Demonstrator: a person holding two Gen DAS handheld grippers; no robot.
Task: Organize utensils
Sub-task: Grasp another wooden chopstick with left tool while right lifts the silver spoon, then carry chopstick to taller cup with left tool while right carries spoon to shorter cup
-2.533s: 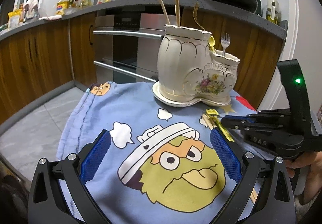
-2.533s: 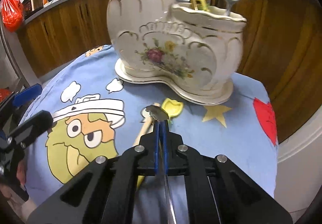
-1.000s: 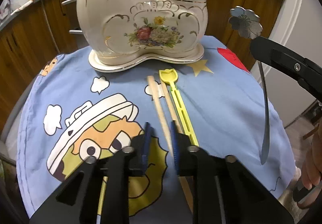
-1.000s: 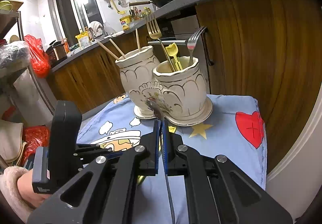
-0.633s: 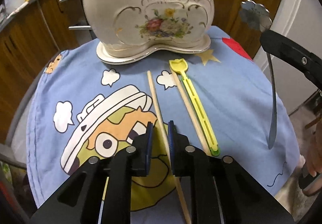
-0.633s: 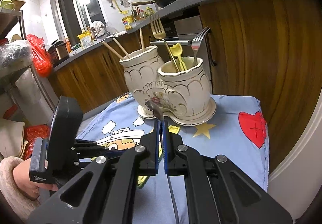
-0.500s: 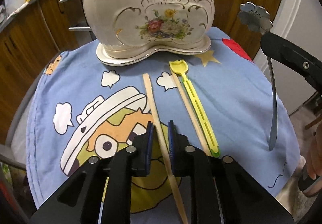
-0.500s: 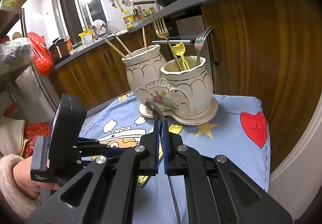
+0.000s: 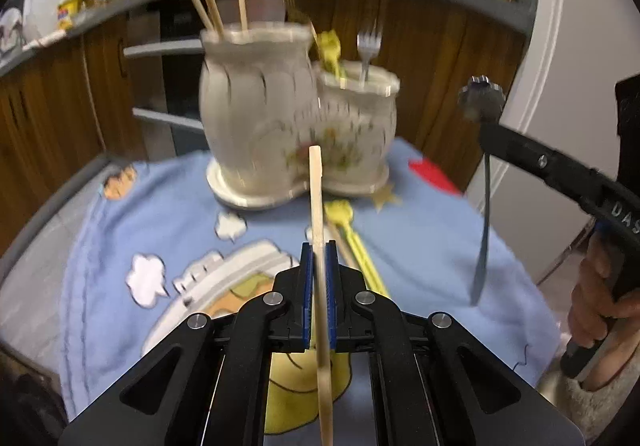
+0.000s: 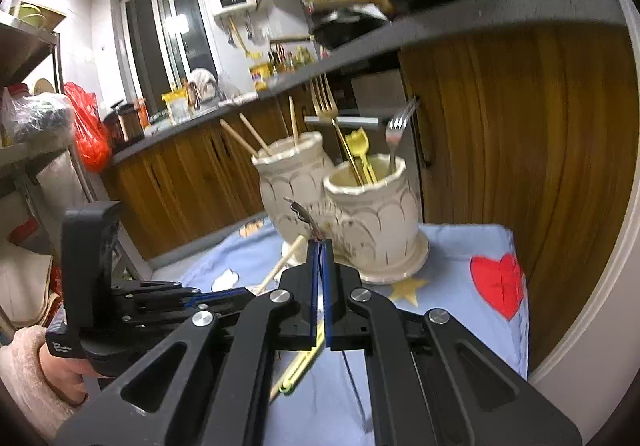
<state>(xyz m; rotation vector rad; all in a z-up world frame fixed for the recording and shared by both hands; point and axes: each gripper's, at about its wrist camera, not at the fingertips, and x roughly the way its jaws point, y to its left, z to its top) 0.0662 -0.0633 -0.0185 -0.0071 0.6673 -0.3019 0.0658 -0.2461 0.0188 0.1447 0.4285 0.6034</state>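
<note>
My left gripper (image 9: pixel 319 258) is shut on a wooden chopstick (image 9: pixel 316 185), lifted off the blue cartoon cloth (image 9: pixel 120 213) and pointing at the cream ceramic holder (image 9: pixel 260 117). The holder's taller compartment has three chopsticks; the lower one has a gold fork, a yellow utensil and a silver fork (image 9: pixel 368 45). A second chopstick and a yellow utensil (image 9: pixel 352 230) lie on the cloth. My right gripper (image 10: pixel 320 258) is shut on a metal utensil with a flower-shaped end (image 10: pixel 298 210), held in front of the holder (image 10: pixel 372 205). In the left wrist view that utensil (image 9: pixel 482 97) hangs at the right.
A kitchen counter (image 10: pixel 480 13) with pans runs above wooden cabinets (image 10: pixel 520 133) right behind the holder. An oven front (image 9: pixel 176 57) sits behind it on the left. A person's hand (image 9: pixel 600 286) grips the right gripper's handle. The cloth's edges drop off on all sides.
My left gripper has risen and tilted up, lifting the chopstick off the cloth toward the holder. The right gripper has hardly moved and keeps its metal utensil.
</note>
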